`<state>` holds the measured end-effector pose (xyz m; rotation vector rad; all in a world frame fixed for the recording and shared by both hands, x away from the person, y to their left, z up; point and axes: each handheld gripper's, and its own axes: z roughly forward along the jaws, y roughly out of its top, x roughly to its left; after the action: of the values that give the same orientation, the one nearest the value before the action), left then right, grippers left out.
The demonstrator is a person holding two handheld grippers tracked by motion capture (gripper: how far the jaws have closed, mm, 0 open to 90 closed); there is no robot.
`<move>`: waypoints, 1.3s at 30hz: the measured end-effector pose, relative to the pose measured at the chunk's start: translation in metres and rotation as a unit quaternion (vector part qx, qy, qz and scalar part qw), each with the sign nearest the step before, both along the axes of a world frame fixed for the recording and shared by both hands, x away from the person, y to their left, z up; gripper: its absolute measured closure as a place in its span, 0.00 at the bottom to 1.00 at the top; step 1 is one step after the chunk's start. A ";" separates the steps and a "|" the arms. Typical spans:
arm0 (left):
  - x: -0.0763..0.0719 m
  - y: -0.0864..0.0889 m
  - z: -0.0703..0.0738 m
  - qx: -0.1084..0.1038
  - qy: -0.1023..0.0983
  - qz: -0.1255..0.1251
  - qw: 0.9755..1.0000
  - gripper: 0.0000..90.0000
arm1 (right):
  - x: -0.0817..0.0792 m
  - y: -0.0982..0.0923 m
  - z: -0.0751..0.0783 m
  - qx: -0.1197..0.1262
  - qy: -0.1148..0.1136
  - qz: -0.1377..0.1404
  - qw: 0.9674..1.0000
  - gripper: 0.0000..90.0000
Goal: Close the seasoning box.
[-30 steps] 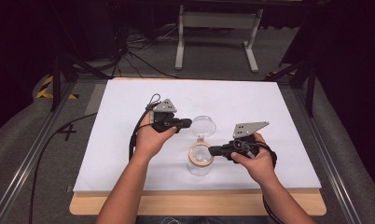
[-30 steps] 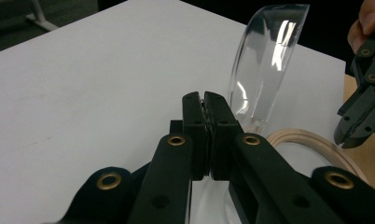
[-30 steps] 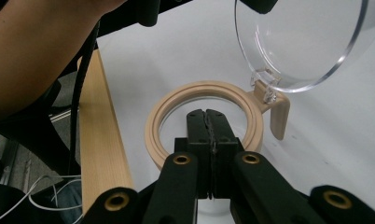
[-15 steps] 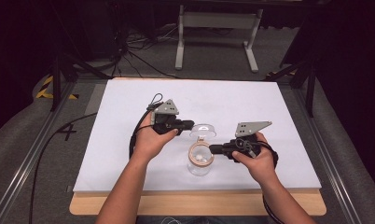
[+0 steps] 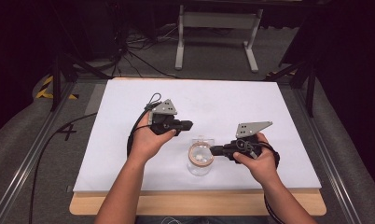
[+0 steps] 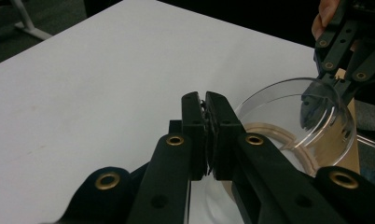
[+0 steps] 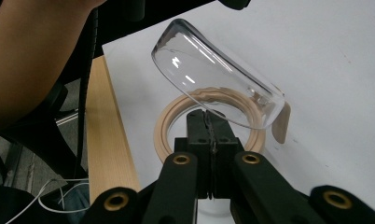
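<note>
A clear glass jar (image 5: pixel 200 158) with a tan sealing ring (image 7: pixel 209 122) around its mouth stands on the white table (image 5: pixel 129 154), near the front edge, between the two grippers. Its clear lid (image 7: pixel 218 77) is swung up and tilted open above the mouth.

The right gripper (image 5: pixel 212 150) reaches in from the right at the jar's rim. In the right gripper view its fingers (image 7: pixel 197 135) are pressed together, just at the near edge of the ring; whether they pinch anything thin there, such as a rim or clasp wire, I cannot tell. The left gripper (image 5: pixel 189 124) sits just behind and to the left of the jar. In the left gripper view its fingers (image 6: pixel 195 130) are also closed on each other, beside the lid and holding nothing.

By its look the jar is rigid, smooth and breakable, and probably slippery between hard fingers. The thick rim below the ring seems the safest place to grip; the raised lid looks likely to swing if nudged.

The high view gives the layout of the hands and the jar on the table. The right gripper view adds the ring's full circle and the lid's tilt. The left gripper view shows the lid's curved edge (image 6: pixel 297 112) up close, with the other gripper (image 6: pixel 344 56) beyond it.
</note>
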<state>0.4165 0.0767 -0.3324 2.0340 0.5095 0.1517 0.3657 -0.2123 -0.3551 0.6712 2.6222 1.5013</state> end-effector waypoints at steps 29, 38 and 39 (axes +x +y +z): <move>-0.005 0.024 0.006 0.062 0.039 0.025 0.997 0.89 | -0.007 0.000 0.000 -0.077 0.046 0.031 0.995 1.00; -0.004 0.024 0.003 0.073 0.043 0.022 0.996 0.87 | -0.009 -0.001 0.002 -0.099 0.050 0.029 0.993 1.00; -0.004 0.024 0.003 0.073 0.043 0.022 0.996 0.87 | -0.009 -0.001 0.002 -0.099 0.050 0.029 0.993 1.00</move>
<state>0.4128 0.1007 -0.3296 2.1796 0.6129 0.1313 0.3570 -0.2137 -0.3529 0.6726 2.8391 1.2261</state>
